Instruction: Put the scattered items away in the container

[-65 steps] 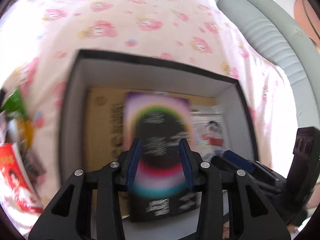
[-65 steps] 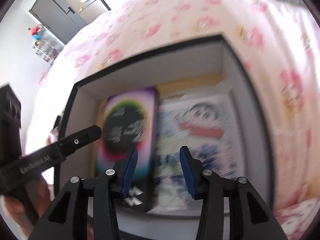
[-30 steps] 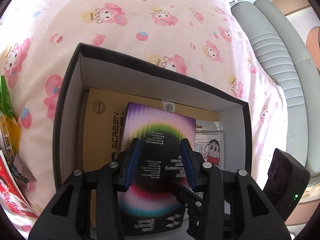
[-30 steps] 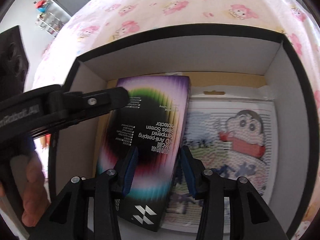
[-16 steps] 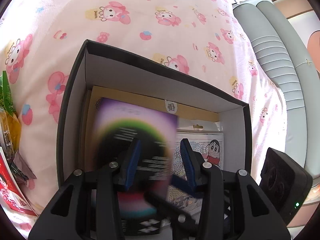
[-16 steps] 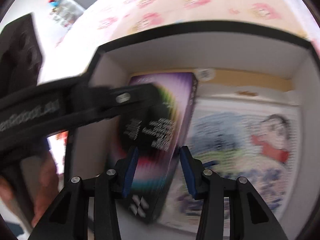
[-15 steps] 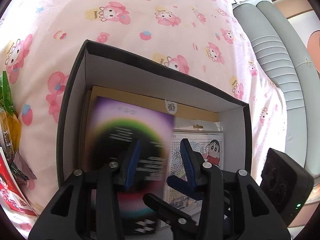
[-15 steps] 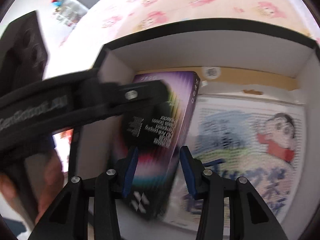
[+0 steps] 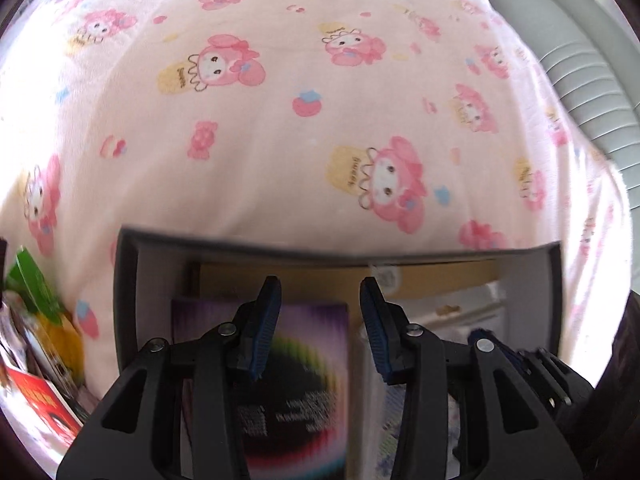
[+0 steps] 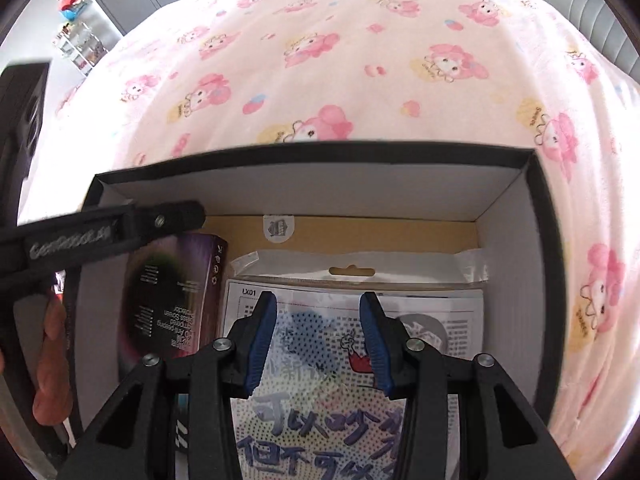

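Fingers, left gripper (image 9: 320, 300): 2 blue-padded fingers spread, nothing between the pads; they hang over the near-left part of the box.
Fingers, right gripper (image 10: 318, 314): 2 blue-padded fingers likewise spread and empty, poised above the cartoon packet.

Item 1, screen protector box (image 9: 296, 380): purple with a rainbow ring and a dark centre; lies flat inside the container on the left side, free of both grippers, just beside the cartoon packet.
Item 2, cartoon packet (image 10: 352, 360): clear-sleeved printed sheet with a card hang tab; lies flat on the right side of the container.
Item 3, brown card box (image 10: 360, 228): flat, beneath items 1 and 2, only its far strip and a round sticker showing.

Container, black box (image 10: 544, 264): open-topped, pale inner walls, resting on the pink cartoon bedsheet (image 9: 280, 140). Holds 3 items, all lying flat.

Still outside: snack packets (image 9: 44, 340) at the left edge of the left view, on the sheet beside the box's left wall. Green, yellow and red wrappers; how many there are is hard to tell, since the fisheye rim squeezes them.

Step in hand, by my judgement: item 1 is placed and both hands are free. Next move calls for the left gripper to swing out over the left wall to the snack packets, pinch 1, and carry it back into the box.
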A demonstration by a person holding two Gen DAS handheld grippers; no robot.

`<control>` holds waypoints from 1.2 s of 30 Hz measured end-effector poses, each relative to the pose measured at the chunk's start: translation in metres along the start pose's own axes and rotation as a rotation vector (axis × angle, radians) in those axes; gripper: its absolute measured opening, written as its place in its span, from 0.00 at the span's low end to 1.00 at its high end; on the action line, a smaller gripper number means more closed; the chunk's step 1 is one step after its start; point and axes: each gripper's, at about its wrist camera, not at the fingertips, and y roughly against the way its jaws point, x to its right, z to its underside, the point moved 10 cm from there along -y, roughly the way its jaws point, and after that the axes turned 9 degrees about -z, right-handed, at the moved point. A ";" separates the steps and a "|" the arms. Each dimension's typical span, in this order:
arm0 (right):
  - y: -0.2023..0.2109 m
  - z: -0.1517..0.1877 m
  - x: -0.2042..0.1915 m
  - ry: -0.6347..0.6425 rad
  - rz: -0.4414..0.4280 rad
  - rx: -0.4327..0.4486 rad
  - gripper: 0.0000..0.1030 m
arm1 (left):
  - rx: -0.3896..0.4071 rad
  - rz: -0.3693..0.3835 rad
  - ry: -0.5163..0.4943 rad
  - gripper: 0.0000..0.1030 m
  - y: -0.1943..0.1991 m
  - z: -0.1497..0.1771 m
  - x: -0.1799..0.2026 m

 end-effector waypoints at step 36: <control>0.035 0.045 -0.021 -0.023 -0.130 0.033 0.39 | -0.031 0.277 -0.004 0.48 0.035 0.040 0.030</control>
